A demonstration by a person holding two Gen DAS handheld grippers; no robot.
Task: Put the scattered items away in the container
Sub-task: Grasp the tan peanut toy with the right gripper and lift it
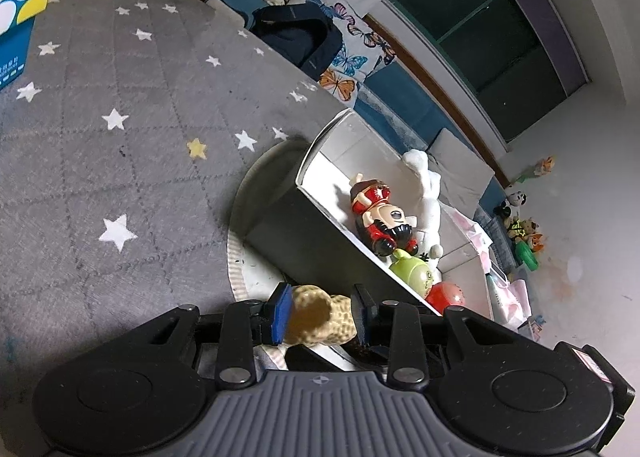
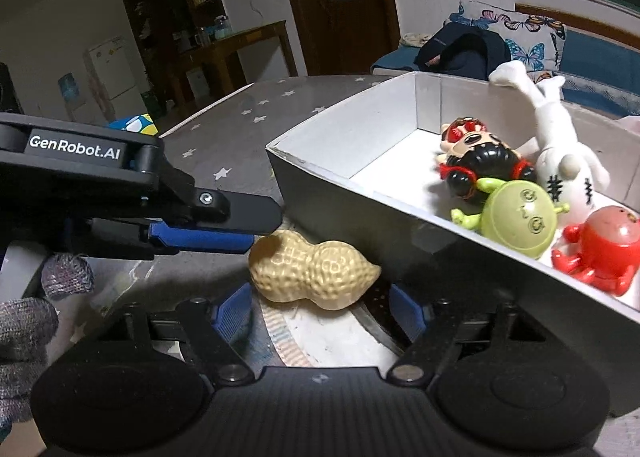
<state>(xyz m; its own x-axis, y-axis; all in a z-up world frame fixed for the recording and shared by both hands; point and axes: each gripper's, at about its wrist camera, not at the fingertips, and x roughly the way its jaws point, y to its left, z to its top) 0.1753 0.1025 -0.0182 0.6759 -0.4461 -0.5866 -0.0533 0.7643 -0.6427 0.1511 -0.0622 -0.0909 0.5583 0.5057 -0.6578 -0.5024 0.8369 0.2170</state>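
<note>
While the left gripper (image 1: 322,315) was clamped on the peanut toy (image 2: 310,273), apparently light, stiff and bumpy, the right gripper (image 2: 320,311) was held wide at its six o'clock.

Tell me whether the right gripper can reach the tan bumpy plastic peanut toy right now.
Probably yes: the peanut toy lies just ahead of the open right gripper, nothing blocking; the left gripper already seems to pinch one end.
</note>
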